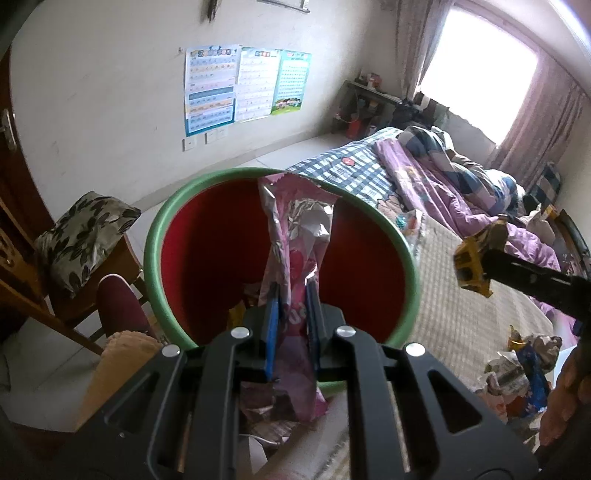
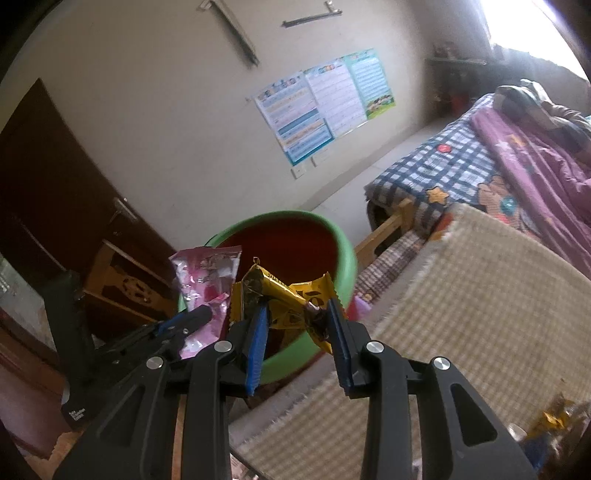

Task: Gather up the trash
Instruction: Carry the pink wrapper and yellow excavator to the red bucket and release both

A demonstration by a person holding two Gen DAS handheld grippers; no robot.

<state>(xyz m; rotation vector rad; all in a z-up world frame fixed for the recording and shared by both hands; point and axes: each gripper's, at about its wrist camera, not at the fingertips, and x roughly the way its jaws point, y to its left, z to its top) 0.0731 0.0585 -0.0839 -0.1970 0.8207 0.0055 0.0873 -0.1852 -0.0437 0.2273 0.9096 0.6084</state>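
left wrist view: left gripper (image 1: 291, 295) pinches a pink wrapper (image 1: 295, 236) over the bin (image 1: 155, 236) at frame centre. right gripper (image 2: 297, 314) seems to nip a yellow wrapper (image 2: 284, 295) loosely; it could slip outside the rim.

Wall (image 1: 110, 74): off-white, three posters (image 1: 243, 88) taped side by side; white switch plates (image 1: 205, 139) just below them. Two dark brackets (image 2: 236, 33) mounted high on the wall.

Door (image 2: 48, 177): dark brown, metal handle (image 2: 123, 210), at left.

Wooden chair (image 1: 74, 273) beside the door, floral cushion (image 1: 85, 236) on its seat.

Bed (image 1: 369, 166): blue checked sheet, purple quilt (image 1: 461, 192) bunched along the far side. Beige woven mat (image 2: 480, 295) covers the near part.

Window (image 1: 480, 62): bright, overexposed; mauve curtain (image 1: 535, 122) at its right. Cluttered shelf (image 1: 369, 92) in the corner beneath it; contents too small to identify.
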